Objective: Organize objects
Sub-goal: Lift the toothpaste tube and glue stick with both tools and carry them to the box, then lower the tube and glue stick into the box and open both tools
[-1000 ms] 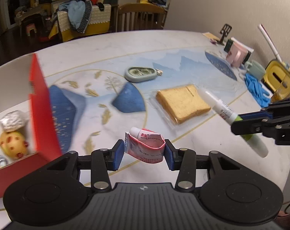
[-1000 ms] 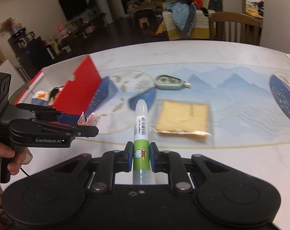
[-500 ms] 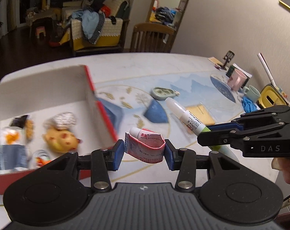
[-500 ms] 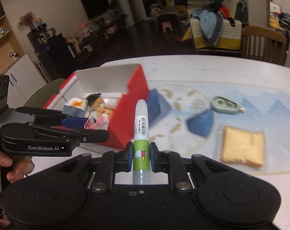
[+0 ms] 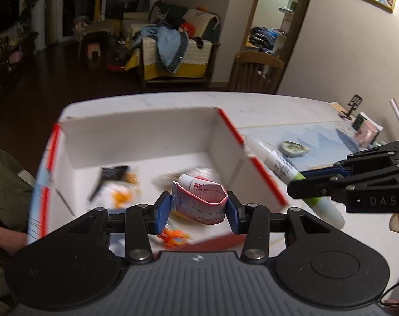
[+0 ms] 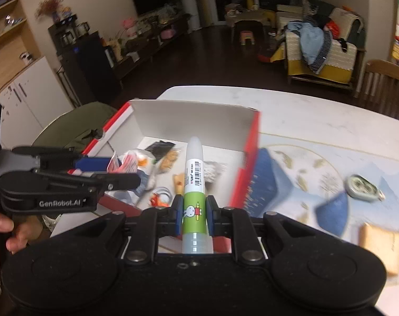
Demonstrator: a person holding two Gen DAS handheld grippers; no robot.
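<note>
My left gripper [image 5: 198, 209] is shut on a folded pink and white tube [image 5: 199, 197], which hangs over the open red box [image 5: 262, 169] with white inside walls. My right gripper [image 6: 194, 217] is shut on a white glue stick with a green label [image 6: 194, 184], pointing over the near edge of the same red box [image 6: 248, 163]. In the left wrist view the glue stick [image 5: 278, 164] crosses the box's right wall, and the right gripper [image 5: 315, 184] comes in from the right. In the right wrist view the left gripper [image 6: 117, 169] holds the pink tube [image 6: 116, 162] above the box's left side.
Several small packets and snacks [image 6: 162, 158] lie inside the box. On the table to the right lie a grey-green tape case [image 6: 362, 187] and a wrapped slice of bread [image 6: 381, 247]. A wooden chair [image 5: 257, 72] stands behind the table. Mugs and a phone stand [image 5: 365, 129] line the wall.
Both grippers have swept left across the table with their loads. The red box, at the left edge a second ago, now lies straight below them. The bread and tape case have slid off to the right.
</note>
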